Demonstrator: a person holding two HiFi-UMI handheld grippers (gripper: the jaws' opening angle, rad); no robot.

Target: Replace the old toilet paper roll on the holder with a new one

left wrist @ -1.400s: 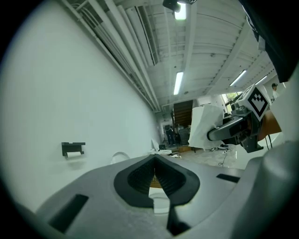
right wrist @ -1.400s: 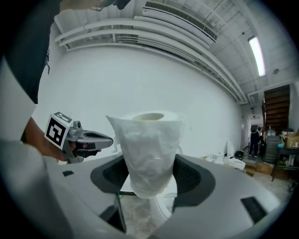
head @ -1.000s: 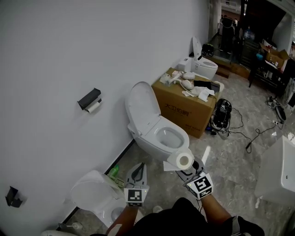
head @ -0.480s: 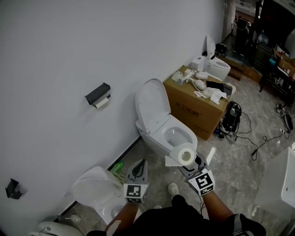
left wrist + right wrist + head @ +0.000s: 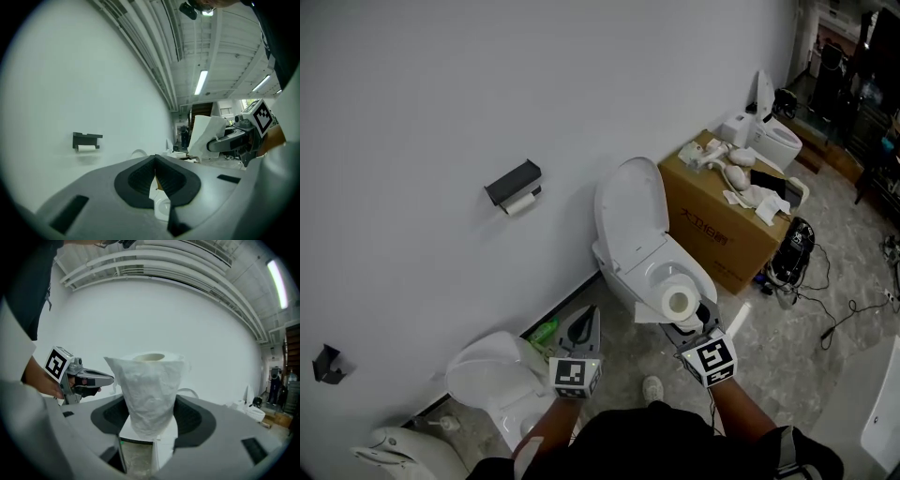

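My right claw (image 5: 151,420) stands wide, its two pads pressed on the sides of the new paper roll (image 5: 149,380), which sits upright with its cardboard hole on top. A loose sheet hangs down the front of the roll and hides where exactly the pads touch. My left claw (image 5: 155,176) is closed, pad against pad, with nothing in it, just to the left of the right one.

The holder (image 5: 514,183) is on the wall, well ahead of the left claw and up to its left. Under its dark cover only the end of the old roll (image 5: 521,202) shows, too small to tell how much paper remains.

Compared with a second ago, both grips are unchanged. The holder and the toilet (image 5: 649,246) have come nearer, and the bowl is now directly behind the new roll, partly covered by it. My shoe (image 5: 652,387) has appeared below.

A second toilet (image 5: 487,380) and a green bottle (image 5: 544,330) stand below the left claw, between me and the wall. A cardboard box (image 5: 722,230) stands beyond the toilet, to the right.
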